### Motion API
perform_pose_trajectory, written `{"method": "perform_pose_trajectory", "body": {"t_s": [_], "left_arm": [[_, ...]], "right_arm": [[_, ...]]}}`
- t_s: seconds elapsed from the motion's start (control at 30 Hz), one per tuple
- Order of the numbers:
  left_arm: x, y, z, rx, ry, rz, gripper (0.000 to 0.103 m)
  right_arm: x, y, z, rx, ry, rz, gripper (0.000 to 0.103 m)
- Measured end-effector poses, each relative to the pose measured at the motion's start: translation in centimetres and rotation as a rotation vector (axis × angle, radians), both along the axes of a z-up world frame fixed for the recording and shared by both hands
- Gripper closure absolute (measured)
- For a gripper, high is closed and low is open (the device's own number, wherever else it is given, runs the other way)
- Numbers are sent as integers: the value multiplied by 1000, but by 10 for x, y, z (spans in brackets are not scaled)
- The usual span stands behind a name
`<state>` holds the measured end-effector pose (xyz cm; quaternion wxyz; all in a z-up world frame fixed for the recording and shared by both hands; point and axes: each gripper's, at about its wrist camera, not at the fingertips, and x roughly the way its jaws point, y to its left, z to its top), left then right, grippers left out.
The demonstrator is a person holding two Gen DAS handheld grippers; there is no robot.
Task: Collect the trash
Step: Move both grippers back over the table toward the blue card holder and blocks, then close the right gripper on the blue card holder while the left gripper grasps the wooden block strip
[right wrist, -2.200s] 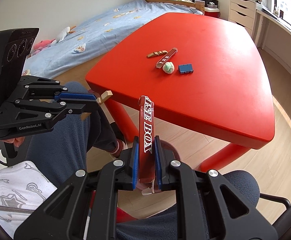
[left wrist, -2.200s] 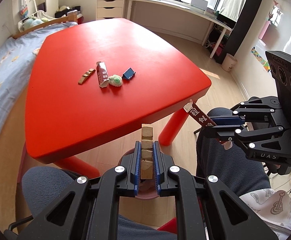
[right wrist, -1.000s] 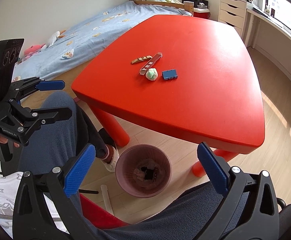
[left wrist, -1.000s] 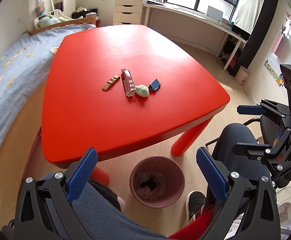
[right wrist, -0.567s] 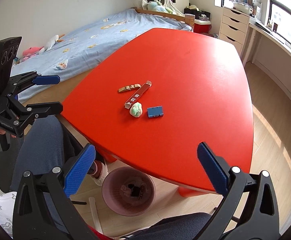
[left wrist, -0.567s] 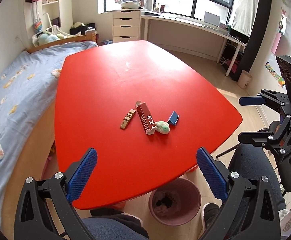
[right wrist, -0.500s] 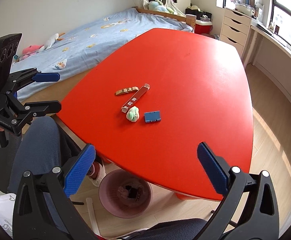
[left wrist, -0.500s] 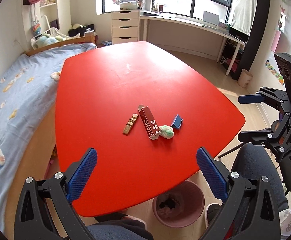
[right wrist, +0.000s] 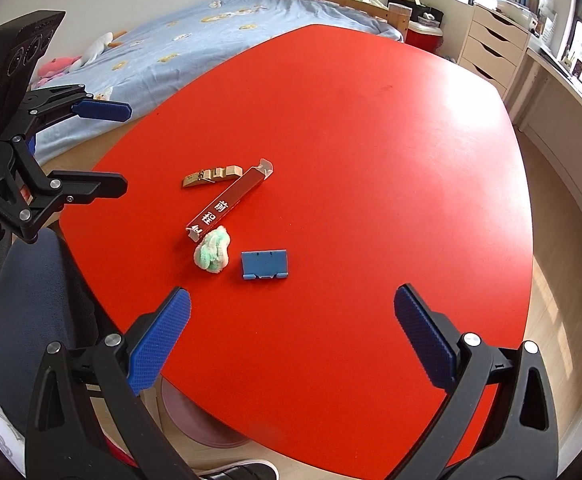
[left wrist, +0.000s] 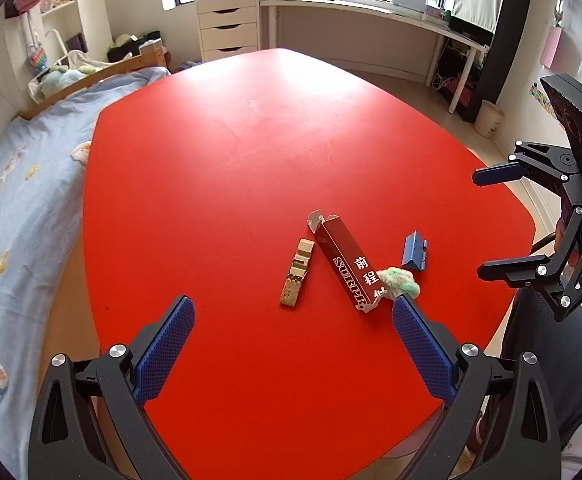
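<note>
On the red table (left wrist: 231,160) (right wrist: 371,120) lie a tan wooden piece (left wrist: 297,273) (right wrist: 211,176), a dark red carton (left wrist: 343,264) (right wrist: 227,204), a green-white crumpled wad (left wrist: 399,281) (right wrist: 212,255) and a small blue box (left wrist: 414,251) (right wrist: 264,265). My left gripper (left wrist: 293,344) (right wrist: 103,148) is open and empty, above the table's near part, with the trash ahead of it. My right gripper (right wrist: 291,336) (left wrist: 499,224) is open and empty, just short of the blue box.
A pink bin (right wrist: 199,420) stands on the floor under the table's near edge, mostly hidden. A bed with a blue sheet (left wrist: 15,200) runs along the left. A drawer unit (left wrist: 229,20) and a desk stand under the window. My knees sit below the table edge.
Both grippers let go of the wooden piece and the red carton over the bin, opened wide, then rose and moved forward over the table toward the remaining trash.
</note>
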<state>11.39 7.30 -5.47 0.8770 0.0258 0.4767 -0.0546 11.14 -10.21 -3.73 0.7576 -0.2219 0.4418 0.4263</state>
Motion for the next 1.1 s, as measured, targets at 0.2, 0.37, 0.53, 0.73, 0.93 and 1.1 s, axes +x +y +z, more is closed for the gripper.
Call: {"method": "perform_pose_trajectory", "body": {"t_s": [0.2,0.37,0.53,0.73,0.93,1.1], "left_arm": [[18,3,-24,19,84,-45,8],[24,-2,-33,17,96,-65,8],[31,-2,-39,8,99,-66,8],[34,-4,-45,11,111,-78,34],[33,-7,-43,13,98,-71,57],[36,-8,-41,17,110,-61,74]], "right_arm": [[5,14,-15,-26,14,21,3],[7,22,-24,-44,12,35,14],[13,25,-30,-47,18,35,26],[14,31,-33,-48,20,50,46],[14,34,-33,-43,17,58,63],[16,37,-32,-44,20,57,72]]}}
